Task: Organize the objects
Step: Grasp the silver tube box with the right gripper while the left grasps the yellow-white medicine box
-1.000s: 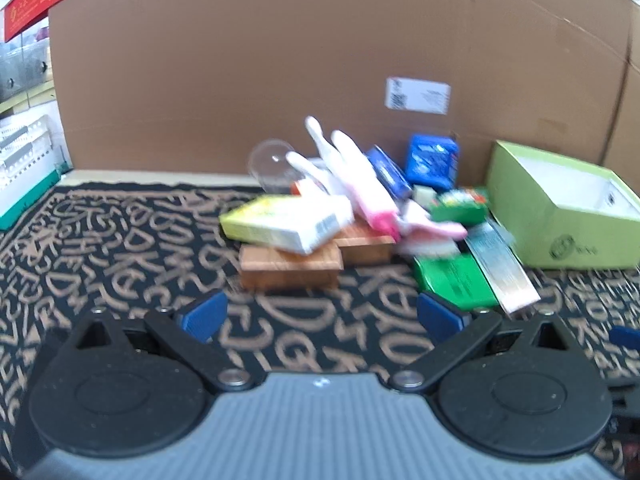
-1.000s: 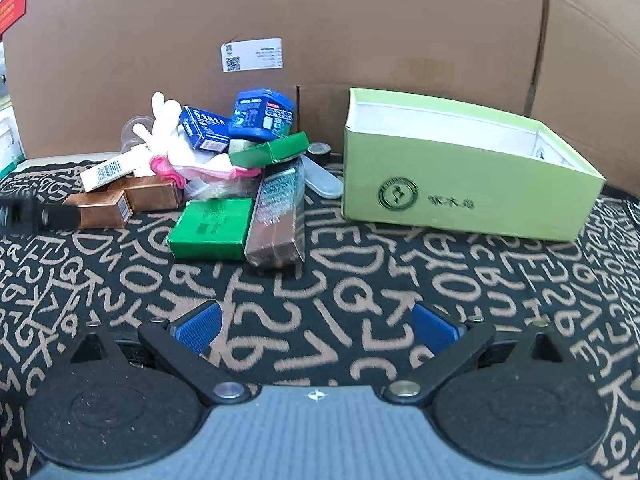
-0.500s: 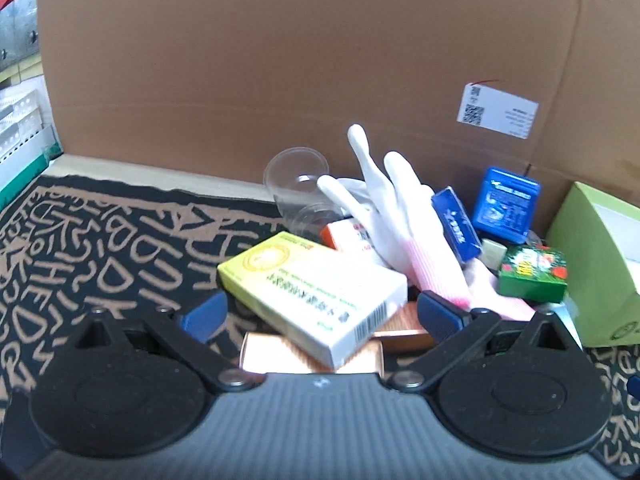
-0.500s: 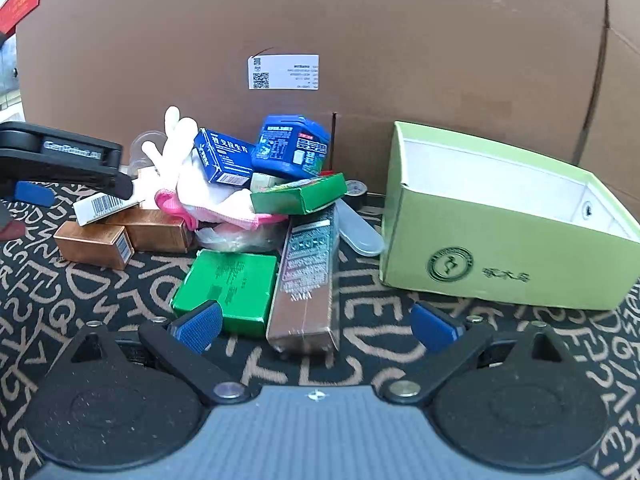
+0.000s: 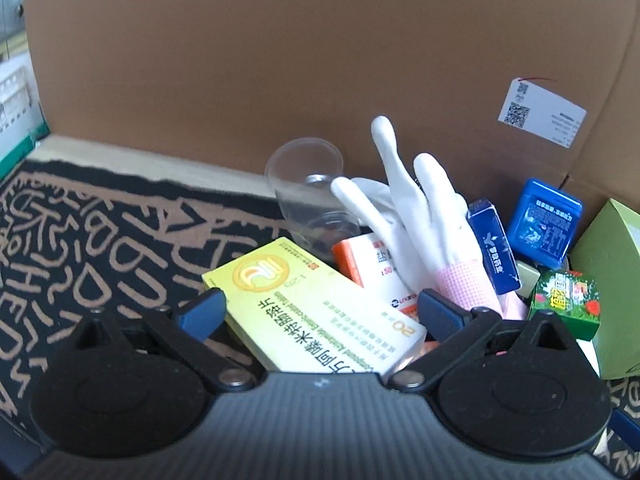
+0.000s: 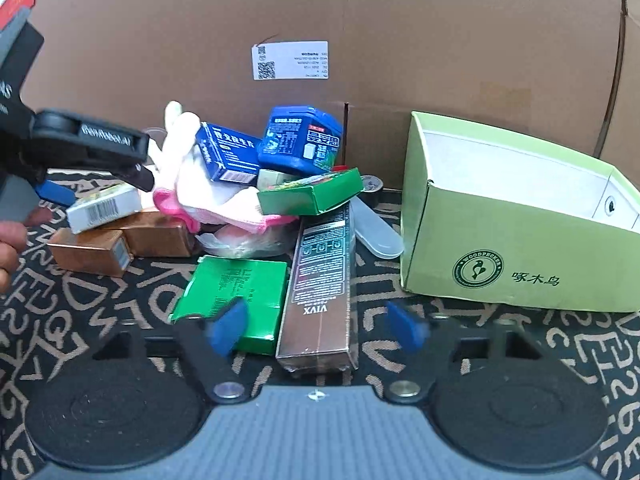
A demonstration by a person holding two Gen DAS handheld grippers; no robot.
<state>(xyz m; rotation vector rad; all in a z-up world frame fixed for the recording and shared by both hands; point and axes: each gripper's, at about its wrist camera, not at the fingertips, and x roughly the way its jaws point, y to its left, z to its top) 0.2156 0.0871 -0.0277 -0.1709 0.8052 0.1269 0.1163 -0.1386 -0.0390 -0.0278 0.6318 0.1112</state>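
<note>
A pile of small items lies against the cardboard wall. My left gripper (image 5: 320, 312) is open, its jaws on either side of a yellow medicine box (image 5: 312, 312) that lies on the pile. Behind it are a white and pink glove (image 5: 424, 216), an orange box (image 5: 368, 260) and a clear plastic cup (image 5: 308, 192). My right gripper (image 6: 316, 324) is open, its jaws astride the near end of a long brown VIVX box (image 6: 320, 280), beside a green box (image 6: 236, 292). The open green cardboard box (image 6: 516, 248) stands at the right.
Two blue packs (image 6: 304, 140), a green carton (image 6: 312, 196) and copper boxes (image 6: 120, 244) sit in the pile. A tall cardboard wall (image 6: 360, 20) closes the back. The patterned mat (image 5: 80, 232) stretches left of the pile. The left gripper also shows in the right wrist view (image 6: 80, 152).
My left gripper has moved forward until the yellow box lies between its jaws. My right gripper has moved forward to the brown box and its jaws have narrowed.
</note>
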